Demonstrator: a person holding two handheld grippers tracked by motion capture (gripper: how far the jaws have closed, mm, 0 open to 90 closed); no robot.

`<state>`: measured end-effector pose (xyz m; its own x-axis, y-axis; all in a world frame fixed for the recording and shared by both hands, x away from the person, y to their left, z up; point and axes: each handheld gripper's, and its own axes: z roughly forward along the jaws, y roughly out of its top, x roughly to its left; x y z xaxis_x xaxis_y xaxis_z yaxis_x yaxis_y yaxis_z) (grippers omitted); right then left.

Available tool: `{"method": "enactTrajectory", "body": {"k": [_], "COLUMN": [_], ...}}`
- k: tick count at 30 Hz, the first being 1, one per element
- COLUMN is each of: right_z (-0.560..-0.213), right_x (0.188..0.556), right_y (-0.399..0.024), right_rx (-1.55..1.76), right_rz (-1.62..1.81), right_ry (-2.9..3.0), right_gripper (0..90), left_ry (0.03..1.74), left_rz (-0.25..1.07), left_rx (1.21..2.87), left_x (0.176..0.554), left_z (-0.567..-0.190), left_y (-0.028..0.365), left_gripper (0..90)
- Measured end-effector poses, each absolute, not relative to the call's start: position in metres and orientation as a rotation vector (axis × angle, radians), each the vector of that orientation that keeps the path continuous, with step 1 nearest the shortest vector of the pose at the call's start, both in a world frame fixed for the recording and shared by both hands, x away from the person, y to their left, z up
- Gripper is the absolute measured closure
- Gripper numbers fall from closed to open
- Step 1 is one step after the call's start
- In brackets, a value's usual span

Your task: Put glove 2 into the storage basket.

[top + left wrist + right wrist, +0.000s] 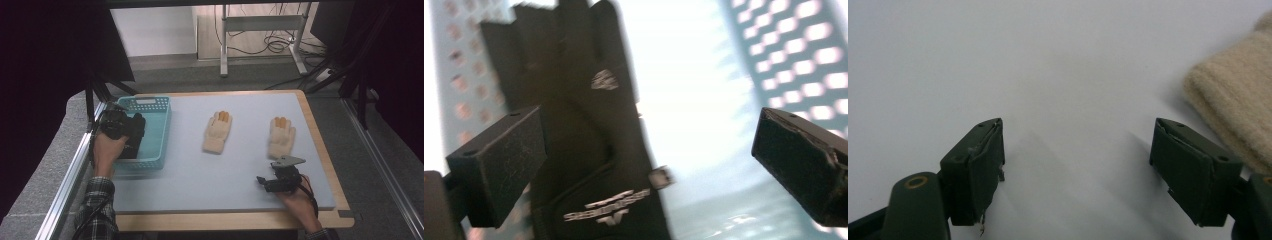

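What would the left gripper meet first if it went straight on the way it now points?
Most likely the black glove lying in the blue basket. The left gripper has its jaws open above it, though blur leaves the gap uncertain.

A lab: black curtains, metal-framed bench, loose floor cables.

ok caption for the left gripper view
Open left gripper above a black glove lying in the teal basket.

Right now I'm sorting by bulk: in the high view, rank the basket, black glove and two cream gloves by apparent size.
1. Teal basket, largest.
2. The left cream glove and right cream glove look alike.
The black glove is partly hidden by the left gripper; unranked.
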<state>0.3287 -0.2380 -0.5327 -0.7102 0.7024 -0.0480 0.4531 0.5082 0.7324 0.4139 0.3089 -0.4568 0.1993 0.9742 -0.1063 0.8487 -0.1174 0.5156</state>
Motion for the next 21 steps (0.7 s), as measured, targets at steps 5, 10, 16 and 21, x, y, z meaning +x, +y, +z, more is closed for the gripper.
{"method": "enactTrajectory", "body": {"k": [5, 10, 16, 21], "right_z": [-0.533, -0.533, -0.533, -0.533], "right_x": [0.329, 0.329, 0.329, 0.329], "right_y": [-0.238, -0.238, -0.238, -0.238], "right_rx": [0.964, 0.963, 0.964, 0.963], "right_rz": [1.025, 1.024, 1.024, 1.024], "right_ry": [2.415, 2.416, 2.416, 2.415], "right_gripper": [21.2, 21.2, 21.2, 21.2], "left_ry": [1.569, 1.462, 1.348, 1.217], "left_rz": [0.371, 0.400, 0.414, 0.336], "left_rx": [2.012, 2.019, 2.012, 1.944], "left_x": [0.404, 0.393, 0.378, 0.364], "left_z": [-0.452, -0.448, -0.443, -0.439], "left_y": [0.291, 0.271, 0.245, 0.224], "left_gripper": [1.5, 1.2, 0.1, 0.0]}}
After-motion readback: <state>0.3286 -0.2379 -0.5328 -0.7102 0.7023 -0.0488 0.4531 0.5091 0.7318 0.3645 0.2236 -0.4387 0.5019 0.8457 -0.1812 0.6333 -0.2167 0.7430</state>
